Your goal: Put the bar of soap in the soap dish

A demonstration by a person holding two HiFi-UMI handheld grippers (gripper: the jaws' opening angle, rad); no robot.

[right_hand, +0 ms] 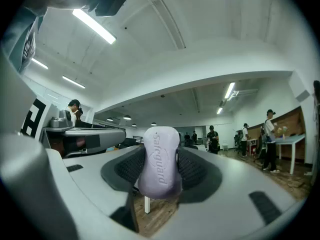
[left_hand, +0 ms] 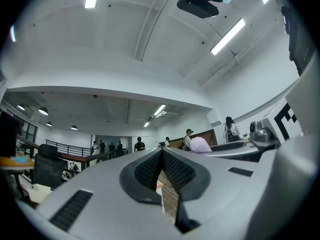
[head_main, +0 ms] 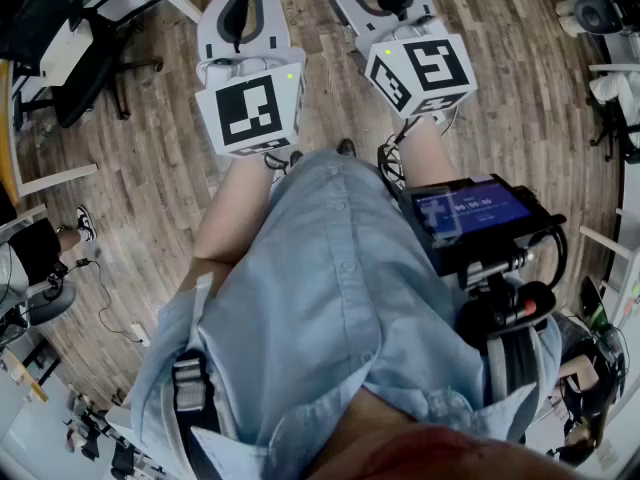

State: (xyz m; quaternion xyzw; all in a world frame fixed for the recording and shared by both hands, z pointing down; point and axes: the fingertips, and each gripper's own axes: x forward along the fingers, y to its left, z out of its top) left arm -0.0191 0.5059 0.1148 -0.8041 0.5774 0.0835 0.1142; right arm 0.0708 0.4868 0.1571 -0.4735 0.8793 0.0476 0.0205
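Soap bar (right_hand: pixel 160 164), lilac, pinched in the right gripper (right_hand: pixel 159 151). Pads (right_hand: pixel 195 170) pressed against both long edges, embossed broad face turned back toward the camera. Long axis upright, set square across the closing line of the jaws, top end poking above the pads and bottom end hanging below them. Jaws spread wide, held there by the breadth of the bar itself. Gripper aimed about level, out into the room.

Left gripper (left_hand: pixel 161 153) with tips closed together and nothing between them. Held just beside the right one, on its left, both out in front of the person (head_main: pixel 330 298) over the wooden floor (head_main: pixel 150 168).

Soap dish in none of the views, so no telling on which side of the claw it lies, nor how its length runs.

Judged from this: pick-up done, carry in hand, placement not begun. Right hand plainly the one to deliver, being the one with the bar. Next move likely a search for the dish, then a tip of the claw downward to bring the broad face flat. After that, a turn of the wrist to match the bar's long axis to the length of the dish before letting go. Some risk of a smooth bar sliding between the pads during that tilt.
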